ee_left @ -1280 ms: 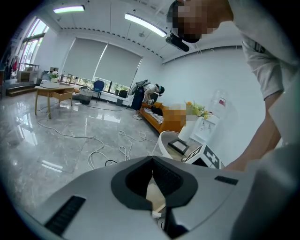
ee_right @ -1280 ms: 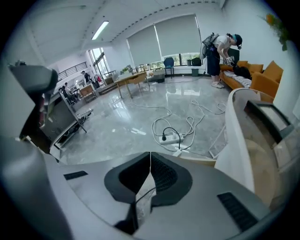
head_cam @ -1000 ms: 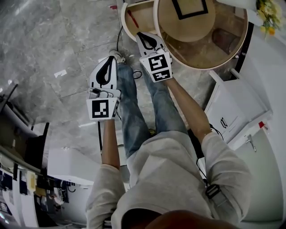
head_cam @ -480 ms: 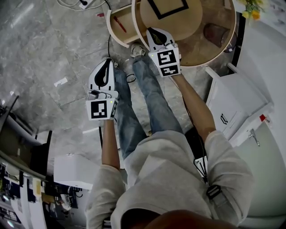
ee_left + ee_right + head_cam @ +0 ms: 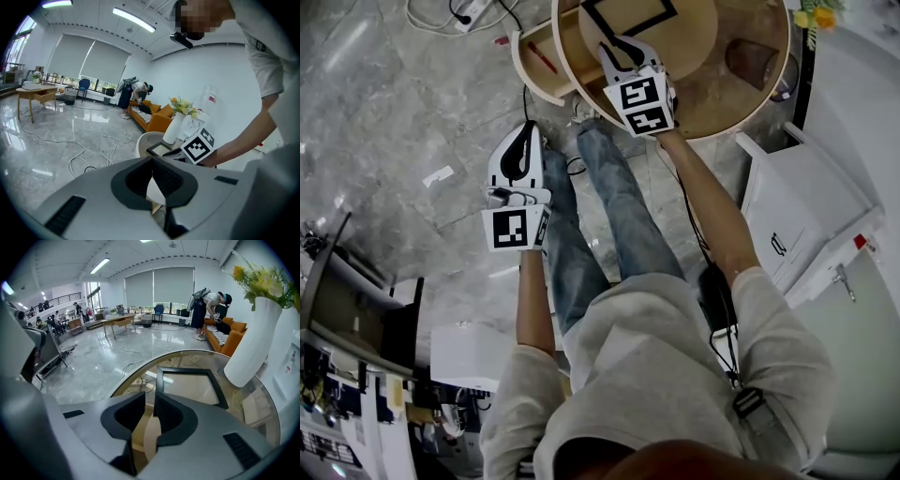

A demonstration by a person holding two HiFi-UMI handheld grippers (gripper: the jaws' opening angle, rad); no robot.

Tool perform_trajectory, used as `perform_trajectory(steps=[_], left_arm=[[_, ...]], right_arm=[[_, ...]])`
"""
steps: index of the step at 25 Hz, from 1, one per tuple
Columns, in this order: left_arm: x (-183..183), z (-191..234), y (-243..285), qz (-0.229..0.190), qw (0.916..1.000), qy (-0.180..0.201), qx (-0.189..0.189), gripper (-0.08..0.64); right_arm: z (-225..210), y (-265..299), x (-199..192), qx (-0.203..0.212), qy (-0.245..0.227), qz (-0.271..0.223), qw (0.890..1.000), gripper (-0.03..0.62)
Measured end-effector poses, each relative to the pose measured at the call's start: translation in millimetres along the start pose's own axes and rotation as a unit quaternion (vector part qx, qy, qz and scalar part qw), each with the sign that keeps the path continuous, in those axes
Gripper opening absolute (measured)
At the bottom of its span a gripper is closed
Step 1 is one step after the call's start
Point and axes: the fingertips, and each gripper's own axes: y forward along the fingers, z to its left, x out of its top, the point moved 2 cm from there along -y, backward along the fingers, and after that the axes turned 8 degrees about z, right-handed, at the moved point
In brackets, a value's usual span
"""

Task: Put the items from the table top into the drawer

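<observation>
Fingers of my left gripper (image 5: 152, 161) are pressed together at the tips, with nothing between them. My right gripper (image 5: 149, 397) has its fingers standing a narrow slit apart, also with nothing in the gap; through the slit I see only the wooden parts under the glass.

From the head view, the right gripper sits at the top centre of the frame, over the near part of the round glass counter (image 5: 712, 94). It points at the black square frame (image 5: 628, 14), which lies flat on the counter just beyond the fingertips and is not touched by them. The left gripper hangs at centre left, over the grey marble floor (image 5: 412, 112) beside my jeans, well apart from the counter.

At the upper left, the wooden drawer (image 5: 532, 77) stands pulled out from the counter's side, and a thin red item (image 5: 544, 57) lies in it. To the right in the right gripper view, a white vase (image 5: 253, 338) with yellow flowers stands on the counter past the frame.
</observation>
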Motion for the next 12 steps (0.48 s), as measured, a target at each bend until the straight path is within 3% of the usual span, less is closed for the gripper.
perform_trajectory(steps=[12], left_arm=[[-1.1,6.3,7.0,0.008,1.0,-0.003,0.005,0.015]], right_arm=[[-14.9,21.1,0.0,-0.015,-0.009,0.029,0.999,0.109]])
